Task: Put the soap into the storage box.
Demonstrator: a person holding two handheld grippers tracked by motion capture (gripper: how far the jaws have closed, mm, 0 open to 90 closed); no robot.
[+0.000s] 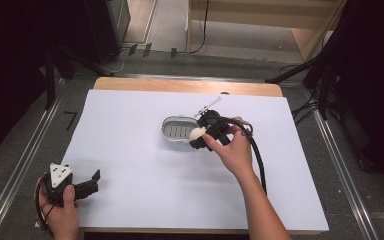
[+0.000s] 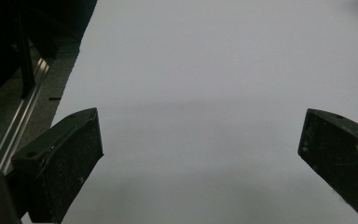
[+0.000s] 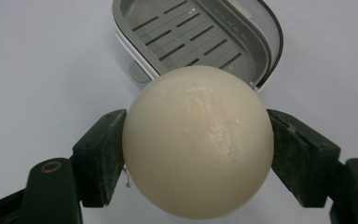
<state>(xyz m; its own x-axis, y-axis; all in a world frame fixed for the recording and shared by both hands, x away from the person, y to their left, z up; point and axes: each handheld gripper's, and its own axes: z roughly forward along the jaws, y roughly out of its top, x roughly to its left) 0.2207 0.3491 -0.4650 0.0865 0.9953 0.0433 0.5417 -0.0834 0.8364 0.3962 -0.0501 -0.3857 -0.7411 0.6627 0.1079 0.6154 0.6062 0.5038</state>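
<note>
No readable text, label, brand, number or sign anywhere. Plain, unmarked surfaces throughout.

Worktop: wooden top, bare wood strip at far edge; rest under a sheet.
Sheet: white/pale, lies flat on worktop, covers nearly all of it, near edge to just short of far edge.
Soap dish: grey, oval, slotted insert w/ long drain slits; sits on sheet, approx. centre, slightly toward far side. Also in right gripper view, pale rim, small foot under it on sheet.
Floor: grey, around worktop; metal rails along L & R sides, cables at far side.
</note>
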